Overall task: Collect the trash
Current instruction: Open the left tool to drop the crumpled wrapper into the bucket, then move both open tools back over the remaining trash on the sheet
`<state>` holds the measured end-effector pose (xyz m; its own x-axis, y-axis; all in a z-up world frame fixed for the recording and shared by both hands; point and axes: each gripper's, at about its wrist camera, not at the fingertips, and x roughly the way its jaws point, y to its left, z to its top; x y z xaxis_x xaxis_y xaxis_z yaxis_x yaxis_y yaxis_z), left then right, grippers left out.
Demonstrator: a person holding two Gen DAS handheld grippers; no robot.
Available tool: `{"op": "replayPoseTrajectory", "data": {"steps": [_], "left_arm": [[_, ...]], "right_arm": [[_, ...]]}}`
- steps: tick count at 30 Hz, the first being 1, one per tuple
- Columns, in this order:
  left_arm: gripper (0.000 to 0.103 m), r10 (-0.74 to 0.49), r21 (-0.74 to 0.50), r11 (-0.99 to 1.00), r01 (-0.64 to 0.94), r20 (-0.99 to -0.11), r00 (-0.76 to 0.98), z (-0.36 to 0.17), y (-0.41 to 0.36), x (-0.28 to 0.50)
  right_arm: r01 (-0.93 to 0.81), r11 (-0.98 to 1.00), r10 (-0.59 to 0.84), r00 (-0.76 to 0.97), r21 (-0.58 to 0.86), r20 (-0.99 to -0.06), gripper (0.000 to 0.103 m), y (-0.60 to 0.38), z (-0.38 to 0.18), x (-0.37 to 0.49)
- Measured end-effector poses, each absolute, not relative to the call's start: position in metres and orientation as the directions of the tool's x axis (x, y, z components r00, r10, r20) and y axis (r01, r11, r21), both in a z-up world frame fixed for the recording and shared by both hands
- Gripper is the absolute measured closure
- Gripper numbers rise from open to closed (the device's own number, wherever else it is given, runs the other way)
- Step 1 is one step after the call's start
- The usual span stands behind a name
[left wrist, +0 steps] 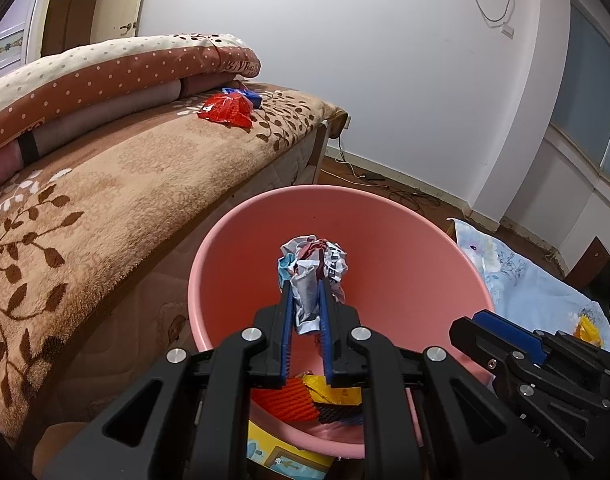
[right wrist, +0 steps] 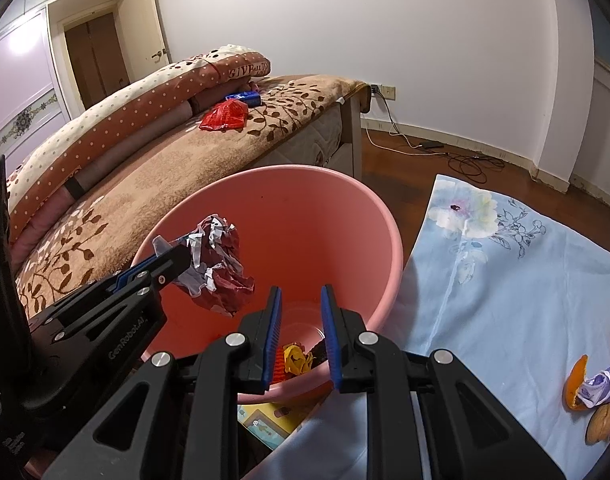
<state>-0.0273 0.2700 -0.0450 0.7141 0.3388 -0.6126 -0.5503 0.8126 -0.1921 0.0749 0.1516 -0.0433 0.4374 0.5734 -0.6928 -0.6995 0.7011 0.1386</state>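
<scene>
My left gripper [left wrist: 305, 286] is shut on a crumpled white, red and grey wrapper [left wrist: 313, 260], which hangs over the mouth of the pink bin [left wrist: 385, 200]. The right wrist view shows that same gripper [right wrist: 177, 256] and wrapper [right wrist: 221, 276] from the side, above the bin [right wrist: 305, 172]. My right gripper [right wrist: 301, 290] stands open with nothing between its blue pads, over the bin's near rim. Orange and yellow scraps [right wrist: 297, 358] lie at the bin's bottom. A red wrapper [right wrist: 225, 116] and a blue packet [right wrist: 244, 98] lie on the bed. Orange peel [right wrist: 577, 384] and a purple wrapper [right wrist: 601, 386] lie on the blue cloth.
The bed with a brown leaf-patterned blanket [left wrist: 105, 200] runs along the left, with folded quilts [left wrist: 105, 76] stacked on it. A light blue floral cloth [right wrist: 505, 272] covers the floor to the right. Cables [right wrist: 465, 160] trail by the far wall.
</scene>
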Motion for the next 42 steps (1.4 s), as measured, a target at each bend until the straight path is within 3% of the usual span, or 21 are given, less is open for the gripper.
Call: {"op": "replayPoseTrajectory", "data": {"steps": [5,8,13,25,28,34,42], "left_arm": [[0.089,0.34,-0.189,0.812,-0.552,-0.617,0.71,-0.046,0.271,-0.027],[0.071,0.34,-0.196,0.81,-0.553,-0.611,0.715,-0.045,0.27,-0.027],[0.064,0.33,-0.207,0.818,-0.536,-0.594,0.734,-0.042,0.266,-0.028],[0.062,0.275,-0.233,0.865,-0.444,-0.519,0.809,-0.029,0.245,-0.029],[0.062,0.25,-0.224,0.887,-0.404,-0.503,0.827,-0.025,0.236,-0.03],[0.062,0.275,-0.113,0.925,-0.363,-0.46,0.844,0.0,0.211,-0.033],[0.062,0.172,-0.082,0.969,-0.234,-0.456,0.873,0.029,0.171,-0.035]], "right_arm": [[-0.697,0.703,0.576,0.442,0.141,-0.688,0.084,0.149,-0.044,0.075],[-0.693,0.706,0.578,0.447,0.145,-0.683,0.083,0.143,-0.042,0.075],[-0.682,0.715,0.583,0.457,0.157,-0.672,0.078,0.13,-0.037,0.074],[-0.635,0.747,0.586,0.49,0.196,-0.645,0.074,0.067,-0.022,0.068],[-0.618,0.762,0.575,0.508,0.194,-0.642,0.063,0.042,-0.021,0.061],[-0.564,0.814,0.509,0.58,0.137,-0.637,0.062,-0.024,-0.019,0.046],[-0.422,0.9,0.391,0.678,0.106,-0.622,0.059,-0.113,-0.017,0.037]]}}
